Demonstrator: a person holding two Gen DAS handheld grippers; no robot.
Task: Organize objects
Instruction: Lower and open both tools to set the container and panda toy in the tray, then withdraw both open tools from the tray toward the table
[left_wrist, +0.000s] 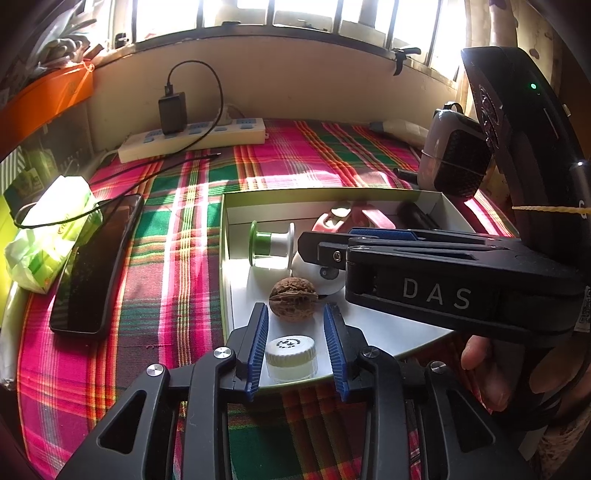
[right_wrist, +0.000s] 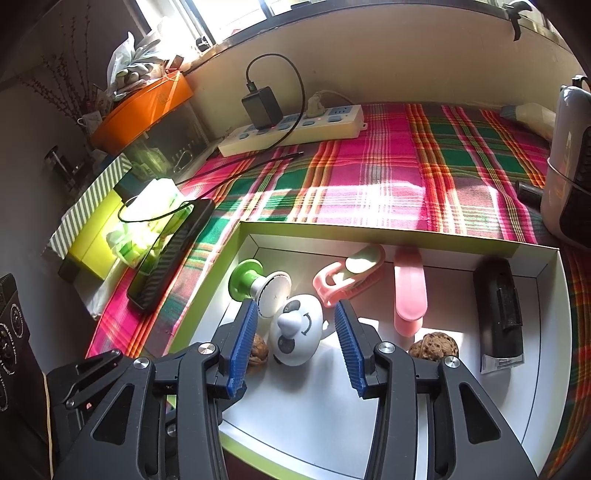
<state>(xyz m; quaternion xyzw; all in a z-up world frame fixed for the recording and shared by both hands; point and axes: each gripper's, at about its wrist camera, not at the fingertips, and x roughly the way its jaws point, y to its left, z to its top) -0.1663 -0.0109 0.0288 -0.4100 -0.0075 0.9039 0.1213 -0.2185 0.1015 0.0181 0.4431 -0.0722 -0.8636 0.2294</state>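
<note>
Two grippers hang over a white box with a green rim, set on a plaid cloth. The left gripper has its blue pads spread on either side of a small white-capped jar at the box's six o'clock edge, and neither pad touches the jar. A walnut lies just beyond the jar, toward twelve o'clock. The right gripper is likewise spread, its pads flanking a white panda-faced toy without pressing it. A green-and-white spool sits at the toy's eleven o'clock, a pink clip at one o'clock, a second walnut at three o'clock, and a black case further toward three o'clock. Outside the box, a phone lies at nine o'clock and a power strip at eleven.
</note>
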